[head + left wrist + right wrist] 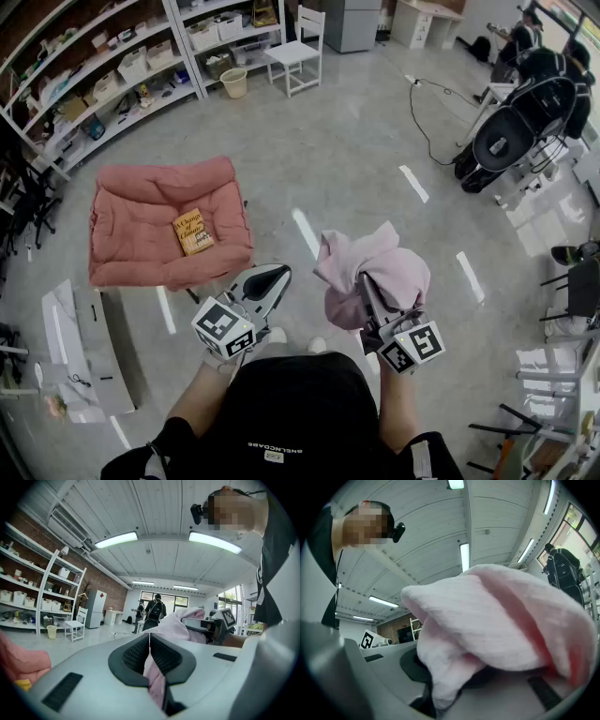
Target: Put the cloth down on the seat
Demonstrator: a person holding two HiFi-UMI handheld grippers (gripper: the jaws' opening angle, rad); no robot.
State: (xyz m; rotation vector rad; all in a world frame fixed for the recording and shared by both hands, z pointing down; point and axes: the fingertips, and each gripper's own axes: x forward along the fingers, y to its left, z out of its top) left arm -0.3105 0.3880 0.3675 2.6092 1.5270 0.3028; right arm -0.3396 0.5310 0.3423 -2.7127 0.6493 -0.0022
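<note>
right gripper point(371, 291) clenched on pink cloth point(386, 258), right of seat point(131, 211), well apart. left gripper point(278, 275) pinched closed, empty. book point(192, 232) on seat.

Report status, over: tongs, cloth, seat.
Right tongs shut on pink cloth. Left tongs shut, cloth strip pinched. Cloth off pink floor seat; yellow book on it.

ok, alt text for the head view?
A person's right gripper holds up a bunched pink cloth, with the left gripper close beside it. Ahead to the left, on the grey floor, sits a pink cushioned seat with a book lying on it.
</note>
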